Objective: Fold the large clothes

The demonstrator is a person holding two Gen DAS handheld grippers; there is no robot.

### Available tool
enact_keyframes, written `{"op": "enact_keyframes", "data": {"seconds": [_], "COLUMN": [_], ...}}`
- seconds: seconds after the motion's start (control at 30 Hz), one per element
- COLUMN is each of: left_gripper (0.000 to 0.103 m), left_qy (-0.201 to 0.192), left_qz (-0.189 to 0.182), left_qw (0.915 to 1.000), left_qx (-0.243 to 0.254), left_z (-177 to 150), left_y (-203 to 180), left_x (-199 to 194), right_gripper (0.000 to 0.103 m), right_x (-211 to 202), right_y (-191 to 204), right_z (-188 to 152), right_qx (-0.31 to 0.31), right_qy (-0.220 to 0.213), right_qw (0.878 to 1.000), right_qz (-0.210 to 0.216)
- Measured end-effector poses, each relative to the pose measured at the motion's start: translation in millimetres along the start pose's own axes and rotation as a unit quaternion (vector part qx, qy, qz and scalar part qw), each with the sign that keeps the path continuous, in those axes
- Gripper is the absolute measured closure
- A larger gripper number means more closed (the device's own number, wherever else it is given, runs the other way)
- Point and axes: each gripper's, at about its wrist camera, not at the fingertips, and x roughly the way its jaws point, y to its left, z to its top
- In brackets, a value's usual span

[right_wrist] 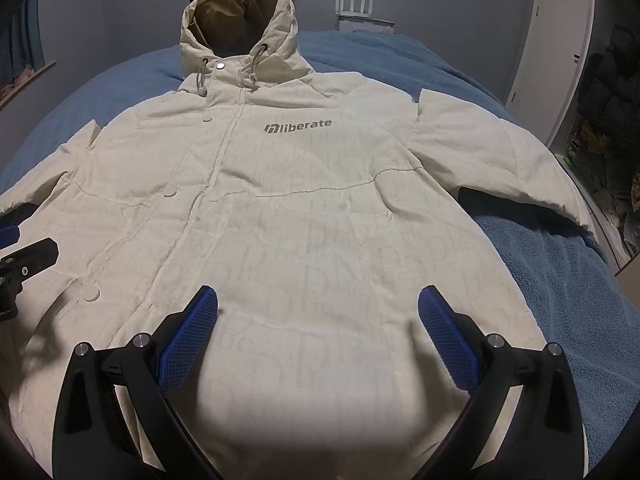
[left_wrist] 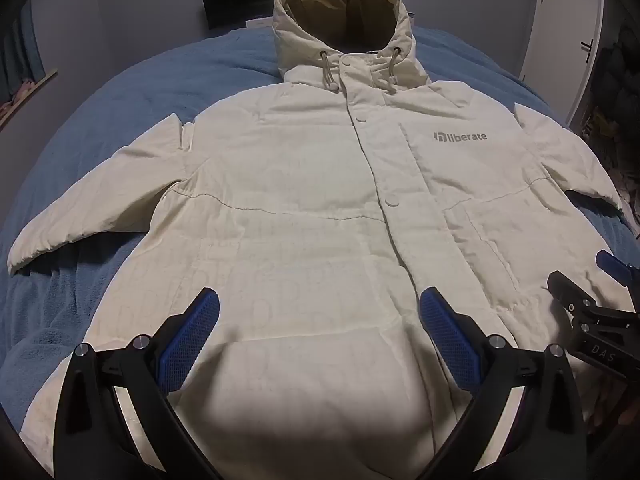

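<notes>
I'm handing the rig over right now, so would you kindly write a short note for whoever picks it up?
Left tongs: open, nothing between them, hovering over the lower front of the jacket.
Right tongs: open and empty too, over the lower front on the logo side.
Jacket: spread flat, front up, buttoned, on the blue blanket; hood at the far end, both sleeves spread outward.
Done: jacket laid out.
Left: every fold; no sleeve or side has been turned in yet. The sleeves look like the likely first step.
</notes>
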Motion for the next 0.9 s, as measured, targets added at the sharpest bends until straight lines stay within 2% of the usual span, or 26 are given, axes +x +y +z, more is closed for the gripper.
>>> {"op": "enact_keyframes", "data": {"seconds": [0.9], "left_gripper": [0.006], "left_qy": [0.000], "left_qz": [-0.002], "left_qw": [1.0000], "left_qx": [-0.001], "left_z": [-0.1], "left_y": [0.1], "left_x": [-0.3], "right_gripper": [0.006], "right_x": [2.9], "right_y": [1.9], "right_z": [-2.5], "right_qx": [0.000], "right_qy": [0.002], "right_qw": [1.000], "right_qz": [-0.001]}}
